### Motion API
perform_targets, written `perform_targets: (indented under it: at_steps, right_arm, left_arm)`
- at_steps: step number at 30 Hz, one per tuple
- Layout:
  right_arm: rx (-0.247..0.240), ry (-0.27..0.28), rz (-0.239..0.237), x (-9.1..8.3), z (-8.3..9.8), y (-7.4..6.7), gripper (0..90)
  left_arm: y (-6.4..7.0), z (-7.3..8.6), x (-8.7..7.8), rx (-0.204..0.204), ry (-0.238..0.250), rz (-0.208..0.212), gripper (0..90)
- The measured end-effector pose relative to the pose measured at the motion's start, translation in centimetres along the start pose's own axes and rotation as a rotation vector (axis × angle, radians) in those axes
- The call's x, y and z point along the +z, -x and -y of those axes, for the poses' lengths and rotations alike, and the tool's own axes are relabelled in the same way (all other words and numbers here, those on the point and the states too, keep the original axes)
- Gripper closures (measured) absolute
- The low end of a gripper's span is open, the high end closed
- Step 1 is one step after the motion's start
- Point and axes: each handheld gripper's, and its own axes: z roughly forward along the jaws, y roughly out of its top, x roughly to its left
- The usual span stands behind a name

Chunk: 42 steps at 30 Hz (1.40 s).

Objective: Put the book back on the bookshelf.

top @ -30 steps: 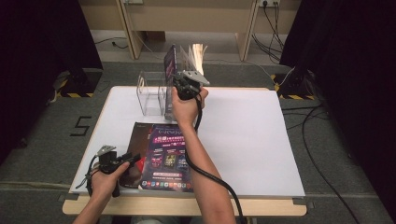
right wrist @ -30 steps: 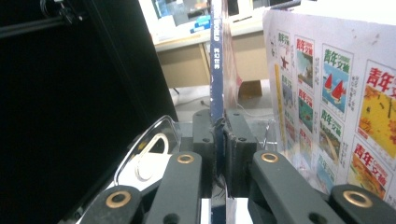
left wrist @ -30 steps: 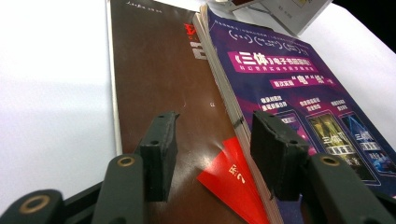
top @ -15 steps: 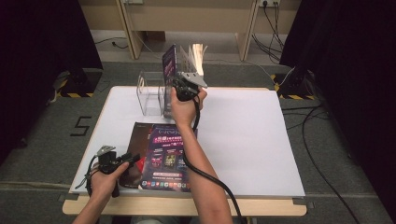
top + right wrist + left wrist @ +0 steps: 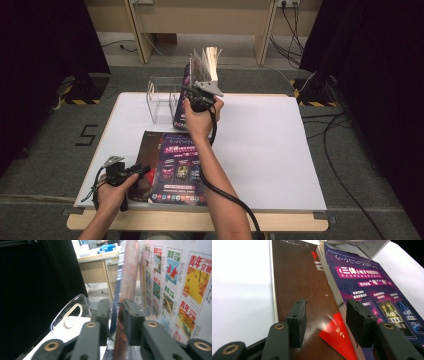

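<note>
Forearms come in from the near edge of the white table [image 5: 260, 150], each hand holding a gripper. Nearest, at the front left corner, the left gripper [image 5: 142, 171] lies low over the table with its jaws spread apart and nothing between them; in the left gripper view its two black pads hover just above a brown book [image 5: 304, 290], one pad over the brown cover and the other at the edge where a purple magazine [image 5: 372, 287] overlaps it. A red triangular patch marks the brown cover between the pads. In the high view these two lie flat and side by side near the front of the table, the purple magazine [image 5: 182, 170] partly over the brown book [image 5: 147, 150]. Farther out, near the back edge, the right gripper [image 5: 192, 97] is raised and clamped on an upright magazine [image 5: 192, 85], whose pages fan open at the top. The right gripper view shows the jaws [image 5: 116, 320] pressed onto the thin dark cover of that magazine [image 5: 120, 277], with a page of small colourful cover pictures beside it to the right. Just left of it stands a clear plastic rack [image 5: 162, 100], its rounded divider with an oval handle hole visible in the right gripper view [image 5: 71, 315]; the magazine's lower edge sits at the rack's right end, though whether it rests inside a slot is unclear.
</note>
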Motion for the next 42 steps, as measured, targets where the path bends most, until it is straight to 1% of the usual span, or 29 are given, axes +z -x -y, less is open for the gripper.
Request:
perform_targets:
  at_steps: [2, 3, 6, 7, 9, 10, 12, 13, 14, 18, 20, 22, 24, 27, 29, 34, 42]
  right_arm:
    - [-0.004, -0.029, 0.002, 0.1, -0.4, 0.3, 74.0]
    - [-0.01, -0.043, 0.011, 0.2, -0.6, 0.4, 73.3]
    - [-0.013, -0.068, 0.017, 0.5, -1.0, 0.6, 69.9]
    - [-0.019, -0.07, 0.023, 0.6, -1.1, 0.7, 68.3]
    - [-0.013, -0.072, 0.031, 0.7, -1.1, 0.7, 67.8]
    - [-0.02, -0.074, 0.039, 0.7, -1.2, 0.6, 67.7]
    - [-0.027, -0.077, 0.065, 0.8, -1.4, 0.4, 67.5]
    - [-0.024, -0.082, 0.066, 0.8, -1.5, 0.3, 67.5]
    - [-0.009, -0.078, 0.059, 0.7, -1.6, 0.2, 67.7]
    - [-0.017, -0.081, 0.096, 0.9, -2.1, -0.1, 66.9]
    - [-0.028, -0.087, 0.11, 1.1, -2.3, -0.3, 67.0]
    - [-0.052, -0.092, 0.128, 1.1, -2.5, -0.7, 67.3]
    - [-0.057, -0.077, 0.125, 1.1, -2.6, -1.0, 67.7]
    - [-0.062, -0.077, 0.121, 1.2, -2.8, -1.2, 67.8]
    - [-0.071, -0.079, 0.126, 1.4, -2.9, -1.3, 67.6]
    - [-0.068, -0.098, 0.131, 2.1, -3.2, -1.2, 67.1]
    - [-0.082, -0.108, 0.144, 2.8, -3.5, -1.3, 66.8]
  left_arm:
    - [0.1, 0.0, 0.0, 0.001, -0.001, 0.001, 50.3]
    - [0.1, 0.0, 0.1, 0.002, -0.002, 0.001, 50.3]
    - [0.1, 0.0, 0.1, 0.004, -0.002, 0.003, 50.3]
    - [0.1, 0.0, 0.1, 0.004, -0.003, 0.003, 50.3]
    - [0.1, 0.0, 0.1, 0.004, -0.002, 0.003, 50.3]
    - [0.2, 0.0, 0.1, 0.004, -0.002, 0.003, 50.3]
    - [0.2, 0.0, 0.1, 0.004, -0.002, 0.004, 50.3]
    - [0.2, 0.0, 0.1, 0.004, -0.002, 0.005, 50.3]
    - [0.2, 0.0, 0.1, 0.005, -0.002, 0.004, 50.3]
    - [0.1, 0.0, 0.0, 0.005, -0.003, 0.004, 50.3]
    - [0.1, 0.0, 0.0, 0.006, -0.003, 0.005, 50.3]
    - [0.1, -0.1, 0.0, 0.006, -0.004, 0.005, 50.3]
    - [0.1, -0.1, 0.0, 0.004, -0.003, 0.005, 50.3]
    - [0.2, -0.1, -0.1, 0.002, 0.001, 0.005, 50.3]
    - [0.1, -0.1, -0.1, 0.003, 0.001, 0.005, 50.3]
    - [0.2, -0.1, 0.0, 0.003, 0.0, 0.007, 50.3]
    - [0.1, -0.1, 0.0, 0.0, 0.001, 0.008, 50.3]
